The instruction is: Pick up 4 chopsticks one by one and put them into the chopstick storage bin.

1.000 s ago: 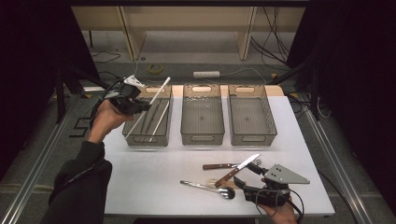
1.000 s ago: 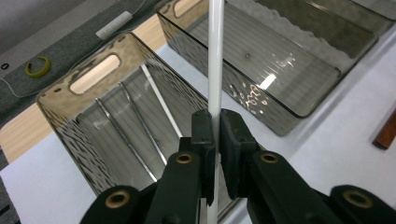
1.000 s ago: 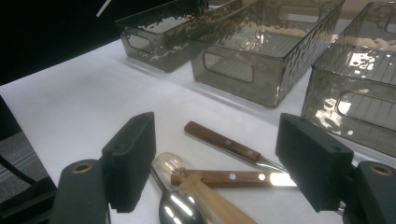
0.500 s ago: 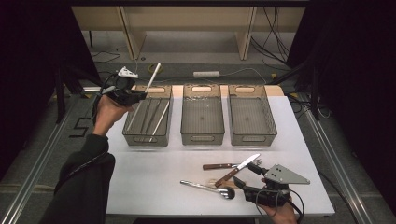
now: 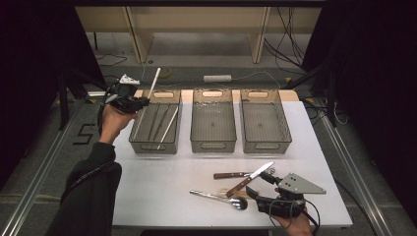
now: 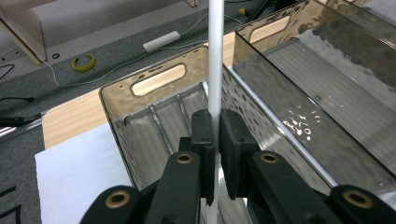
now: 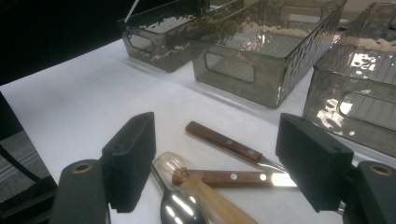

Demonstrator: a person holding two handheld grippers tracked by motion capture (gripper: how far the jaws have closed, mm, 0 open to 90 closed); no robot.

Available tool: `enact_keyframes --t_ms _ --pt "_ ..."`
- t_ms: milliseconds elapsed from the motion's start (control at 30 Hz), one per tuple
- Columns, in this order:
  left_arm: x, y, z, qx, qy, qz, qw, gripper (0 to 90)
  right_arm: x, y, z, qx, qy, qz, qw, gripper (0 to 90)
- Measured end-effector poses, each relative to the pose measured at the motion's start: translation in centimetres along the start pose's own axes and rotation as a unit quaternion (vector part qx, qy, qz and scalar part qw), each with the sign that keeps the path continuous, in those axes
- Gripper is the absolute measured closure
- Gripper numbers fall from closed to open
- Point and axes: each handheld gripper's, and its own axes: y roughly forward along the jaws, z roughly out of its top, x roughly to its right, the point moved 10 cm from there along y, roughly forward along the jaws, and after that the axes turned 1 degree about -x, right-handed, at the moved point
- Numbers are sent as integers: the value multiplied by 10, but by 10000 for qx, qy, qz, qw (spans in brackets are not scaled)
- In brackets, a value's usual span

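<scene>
My left gripper [image 5: 132, 101] is shut on a long white stick [image 5: 147, 101] held steeply over the left bin [image 5: 153, 146]. The stick's lower end reaches down into that bin, beside several thin metal sticks [image 5: 164, 123]. In the left gripper view the pads [image 6: 204, 135] pinch the white stick [image 6: 215, 56] above the left bin [image 6: 116, 100]. My right gripper [image 5: 259, 186] stands open low over the cutlery at the table's front. In the right gripper view the right gripper [image 7: 217, 158] straddles two wood-handled knives [image 7: 225, 142] and a spoon [image 7: 180, 210] without touching them.
The middle bin [image 5: 214, 146] and the right bin [image 5: 265, 146] stand side by side behind the cutlery. A steel-bladed knife [image 5: 252, 177], a second knife [image 5: 230, 175] and a spoon [image 5: 216, 196] lie on the white table top [image 5: 162, 187]. Cables and a power strip [image 5: 217, 77] lie on the floor beyond.
The left hand has shifted slightly and sunk. The white stick has swung steeper, its top end moving left and its lower end going down into the left bin. The right gripper has stayed put.
</scene>
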Motion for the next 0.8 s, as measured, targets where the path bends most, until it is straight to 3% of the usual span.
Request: enact_keyframes --t_ms 800 --pt "-10 28 -29 -149 -451 19 9989 839 0 1 -1 -19 3 14 10000 298"
